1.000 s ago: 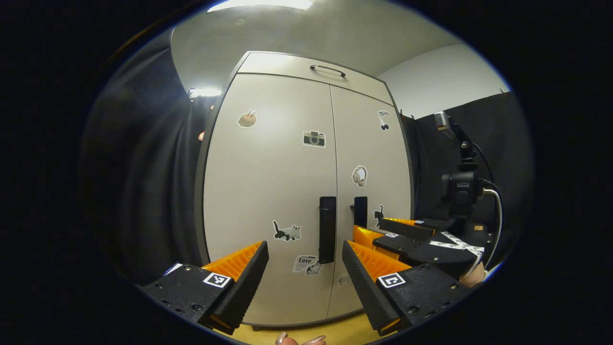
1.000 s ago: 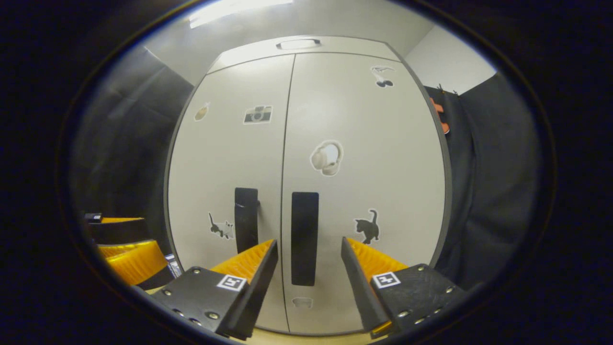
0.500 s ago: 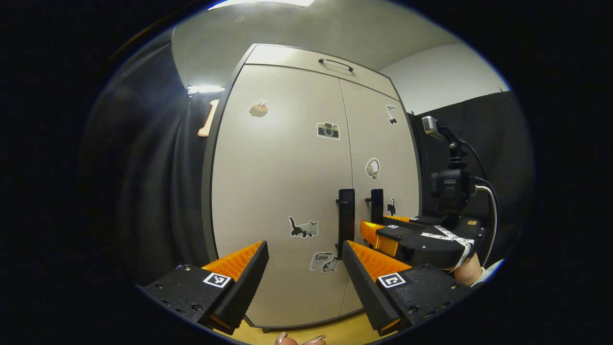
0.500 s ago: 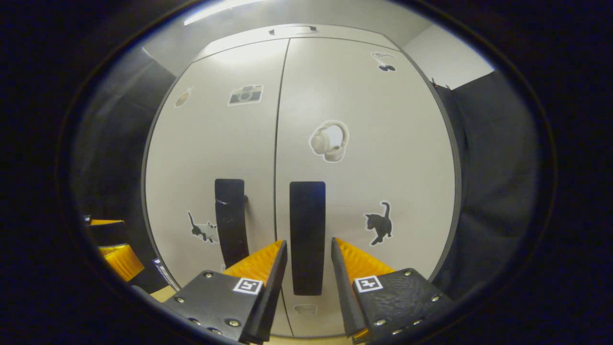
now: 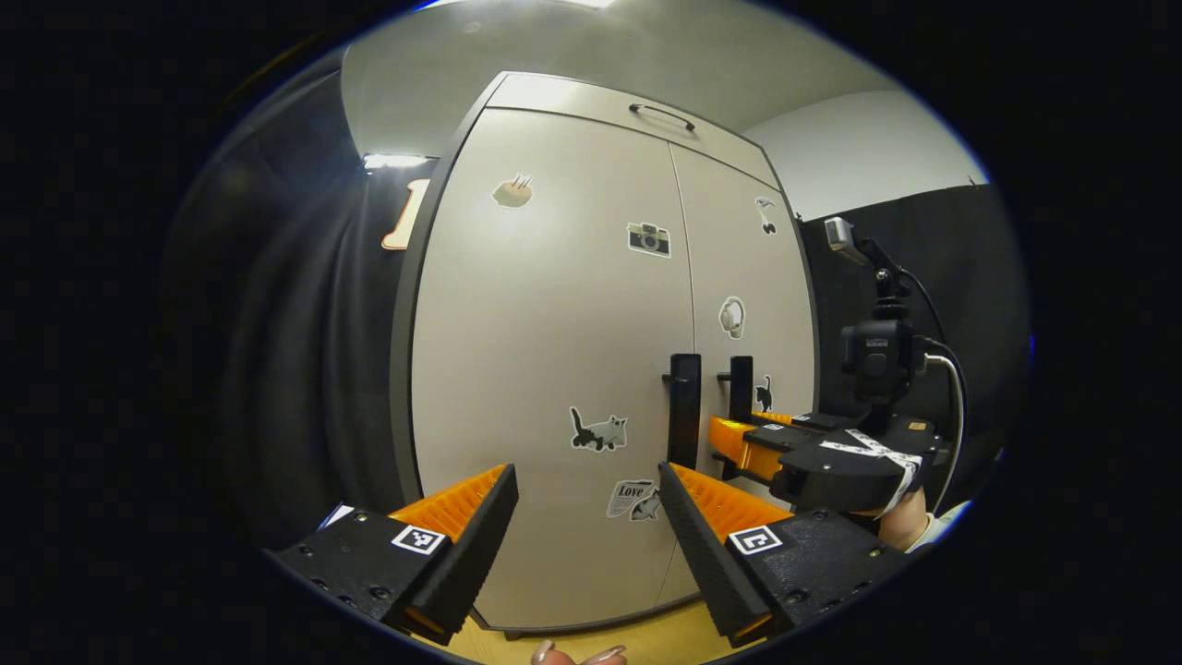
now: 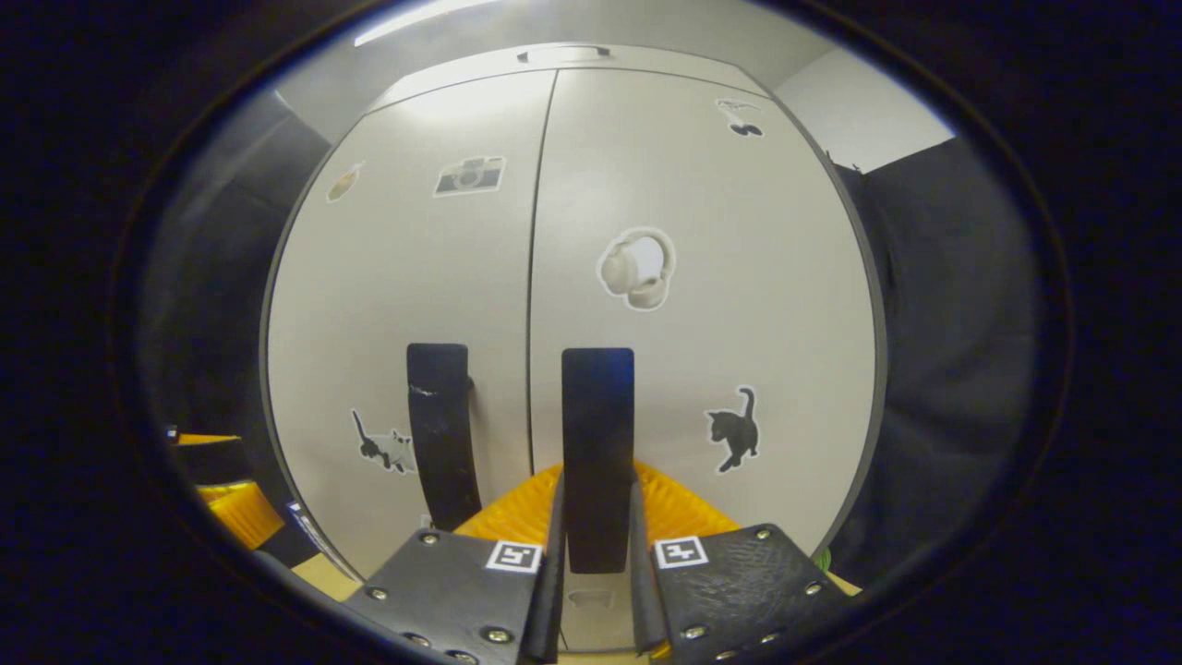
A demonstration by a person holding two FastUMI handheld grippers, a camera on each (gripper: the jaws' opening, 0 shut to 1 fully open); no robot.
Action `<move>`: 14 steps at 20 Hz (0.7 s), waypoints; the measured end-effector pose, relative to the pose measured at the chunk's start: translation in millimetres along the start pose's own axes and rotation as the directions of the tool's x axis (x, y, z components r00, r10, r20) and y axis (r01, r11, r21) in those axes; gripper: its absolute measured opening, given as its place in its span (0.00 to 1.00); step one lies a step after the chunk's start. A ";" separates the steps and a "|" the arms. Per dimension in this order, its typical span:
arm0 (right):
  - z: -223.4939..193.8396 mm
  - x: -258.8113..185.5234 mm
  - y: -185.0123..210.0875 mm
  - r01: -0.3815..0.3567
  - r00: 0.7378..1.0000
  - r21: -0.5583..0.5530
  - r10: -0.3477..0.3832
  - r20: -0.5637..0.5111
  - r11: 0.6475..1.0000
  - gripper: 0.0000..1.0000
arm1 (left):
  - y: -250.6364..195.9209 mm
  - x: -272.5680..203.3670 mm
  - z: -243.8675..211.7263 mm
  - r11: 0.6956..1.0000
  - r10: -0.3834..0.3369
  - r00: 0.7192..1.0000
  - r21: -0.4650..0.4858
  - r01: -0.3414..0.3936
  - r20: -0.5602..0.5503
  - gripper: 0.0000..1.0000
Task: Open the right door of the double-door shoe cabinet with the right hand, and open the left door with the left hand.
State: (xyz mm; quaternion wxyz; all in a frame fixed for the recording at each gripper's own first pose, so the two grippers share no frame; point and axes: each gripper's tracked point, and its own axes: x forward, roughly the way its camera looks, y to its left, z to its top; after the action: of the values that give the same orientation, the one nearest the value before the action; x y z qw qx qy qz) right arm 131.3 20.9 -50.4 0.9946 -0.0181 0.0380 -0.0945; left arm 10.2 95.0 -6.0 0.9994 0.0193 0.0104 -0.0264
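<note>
While right gripper [image 6: 596, 517] clamps the right handle [image 6: 597, 434] (stickers [image 6: 729, 429] nearby), both doors [image 6: 720, 231] stand closed.

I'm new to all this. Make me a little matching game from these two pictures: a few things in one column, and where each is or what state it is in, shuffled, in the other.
Things:
1. right gripper
2. left gripper
3. headphones sticker
4. camera sticker

Places or states:
A. on the left door, high up
B. open, short of the cabinet, holding nothing
C. shut on the right door handle
D. on the right door, above its handle

Pairs: 1-C, 2-B, 3-D, 4-A
</note>
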 end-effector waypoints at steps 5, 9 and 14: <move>-0.6 -2.2 0.3 -0.012 1.000 -0.011 0.012 -0.014 1.000 0.21 | 4.1 -3.7 -0.1 1.000 0.014 1.000 -0.023 -0.014 -0.008 0.96; 2.7 -13.5 -2.3 -0.031 0.999 -0.001 0.031 -0.011 1.000 0.21 | -3.9 -9.7 -2.8 0.999 0.020 1.000 -0.044 -0.021 -0.024 0.96; 6.6 -29.2 -9.0 -0.091 0.996 0.016 0.091 -0.006 0.996 0.21 | -30.6 -22.5 1.6 0.998 0.030 0.999 -0.053 -0.032 -0.025 0.96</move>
State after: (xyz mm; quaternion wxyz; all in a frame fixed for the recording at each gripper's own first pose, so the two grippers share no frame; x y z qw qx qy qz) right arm 101.5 17.8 -41.4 0.9979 -0.0083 0.0415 -0.0497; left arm -13.8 65.6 -5.1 0.9997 -0.0067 0.0227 -0.0103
